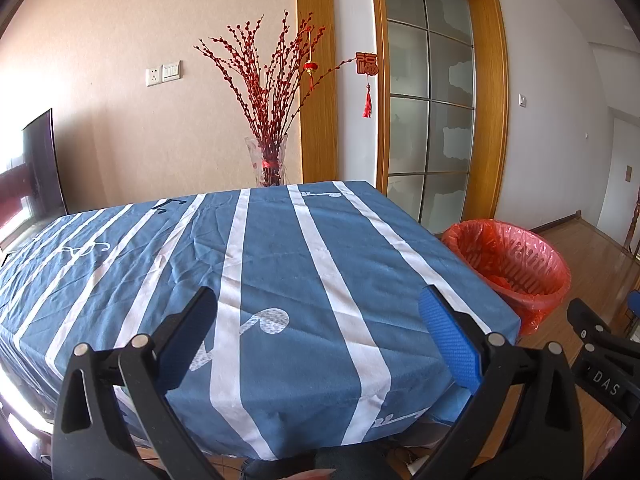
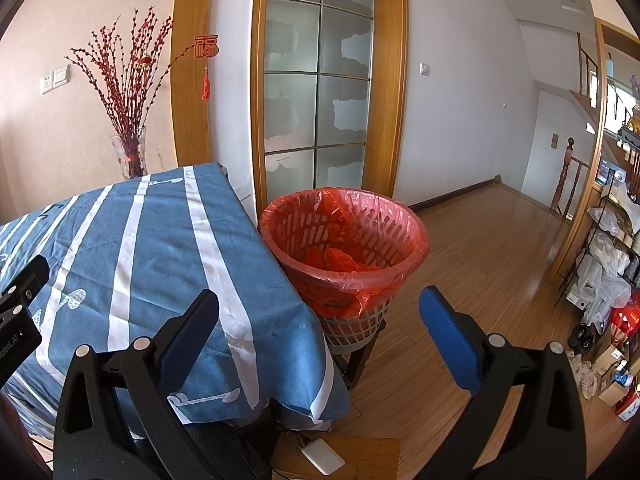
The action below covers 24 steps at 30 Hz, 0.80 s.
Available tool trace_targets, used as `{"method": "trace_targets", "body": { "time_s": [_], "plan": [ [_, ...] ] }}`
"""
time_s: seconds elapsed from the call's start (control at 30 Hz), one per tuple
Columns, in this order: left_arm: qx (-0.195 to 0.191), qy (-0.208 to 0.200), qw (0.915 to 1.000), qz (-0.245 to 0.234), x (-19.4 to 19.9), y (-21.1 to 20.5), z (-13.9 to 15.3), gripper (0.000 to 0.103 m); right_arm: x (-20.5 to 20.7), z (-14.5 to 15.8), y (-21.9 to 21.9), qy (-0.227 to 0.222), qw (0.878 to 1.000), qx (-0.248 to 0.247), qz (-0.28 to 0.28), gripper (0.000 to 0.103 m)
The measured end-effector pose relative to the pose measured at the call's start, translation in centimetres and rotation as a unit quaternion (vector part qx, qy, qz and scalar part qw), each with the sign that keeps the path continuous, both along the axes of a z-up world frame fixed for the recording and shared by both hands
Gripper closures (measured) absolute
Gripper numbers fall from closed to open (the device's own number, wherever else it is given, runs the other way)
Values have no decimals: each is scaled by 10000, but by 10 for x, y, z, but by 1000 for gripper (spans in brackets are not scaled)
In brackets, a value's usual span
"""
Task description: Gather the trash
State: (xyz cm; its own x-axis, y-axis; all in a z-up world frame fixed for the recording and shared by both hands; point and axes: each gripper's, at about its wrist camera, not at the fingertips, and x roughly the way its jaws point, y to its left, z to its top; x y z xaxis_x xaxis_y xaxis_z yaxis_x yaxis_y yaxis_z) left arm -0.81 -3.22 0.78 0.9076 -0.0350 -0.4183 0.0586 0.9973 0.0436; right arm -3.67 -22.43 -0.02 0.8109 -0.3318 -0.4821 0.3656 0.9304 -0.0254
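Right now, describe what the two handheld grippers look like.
Both match. The left gripper and right gripper have black plastic linkage arms with triangular cut-outs and round silver pivot pins. Each finger carries a textured blue pad. White lettering marks the bodies: "DAS" shows in the left view, "Robot.AI" in the right. No sleeves or cables show.

Daylight fills both views, bright and even. In the left wrist view it floods in left of the television (image 1: 42, 168), where the frame blows out to white. Soft shadows fall across the desk's (image 1: 280, 264) blue striped cloth. Glare streaks the wooden floor (image 2: 492, 240) right of the trash basket (image 2: 344, 236). Fisheye distortion bends the door frame (image 2: 256, 80), and the corners darken to black. Focus is sharp throughout.
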Motion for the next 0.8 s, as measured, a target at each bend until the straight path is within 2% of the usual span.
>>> {"method": "trace_targets", "body": {
  "time_s": [0.8],
  "plan": [
    [-8,20,10000,15,0,0,-2,4,-1,-1,-1,17,10000,27,-9,3]
  ]
}}
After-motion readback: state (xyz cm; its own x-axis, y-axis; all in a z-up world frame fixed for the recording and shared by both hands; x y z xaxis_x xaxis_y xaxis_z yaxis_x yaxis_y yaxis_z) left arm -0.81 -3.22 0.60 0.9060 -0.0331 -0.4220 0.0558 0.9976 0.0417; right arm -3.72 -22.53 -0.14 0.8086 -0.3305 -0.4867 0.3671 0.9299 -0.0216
